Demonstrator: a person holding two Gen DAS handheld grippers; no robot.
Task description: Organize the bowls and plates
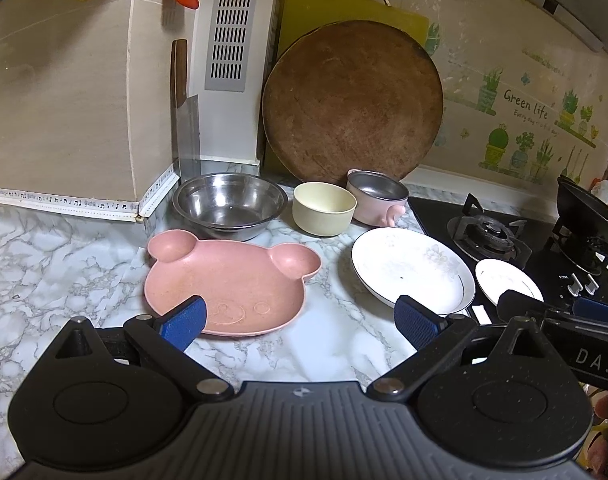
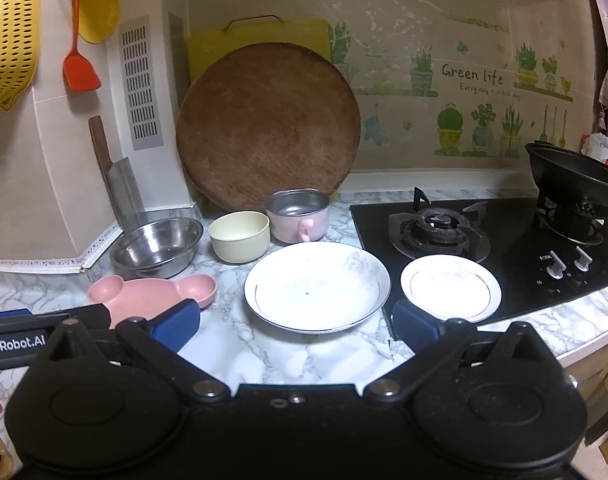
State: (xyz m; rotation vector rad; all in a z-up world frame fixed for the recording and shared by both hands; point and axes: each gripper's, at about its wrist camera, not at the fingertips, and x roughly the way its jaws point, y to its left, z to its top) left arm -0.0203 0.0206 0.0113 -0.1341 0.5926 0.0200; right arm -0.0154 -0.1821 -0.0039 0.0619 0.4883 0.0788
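Two hand-held grippers hover side by side above a marble-patterned counter (image 2: 304, 356), both empty. The left gripper (image 1: 300, 322) has its blue-padded fingers (image 1: 184, 322) spread wide apart, the left pad overlapping in view the near edge of a pink bear-shaped plate (image 1: 232, 276) that lies flat on the counter. The right gripper (image 2: 296, 330) is also spread wide, holding nothing, poised in front of a large white plate (image 2: 316, 284).

Just right of that plate, a small white plate (image 2: 450, 286) rests on the front edge of a black gas hob (image 2: 504, 240). Behind the plates, a row of three bowls runs along the back of the counter: a steel bowl (image 2: 158, 246) at the left, a cream bowl (image 2: 240, 236) in the middle, and a pink steel-lined bowl with a handle (image 2: 298, 216) at the right.

A round wooden chopping board (image 2: 268, 128) leans upright against the wall behind the bowls, with a yellow board (image 2: 260, 34) behind it. A cleaver (image 2: 118, 172) stands against the wall in the corner. A black wok (image 2: 572, 176) sits on the far right burner.
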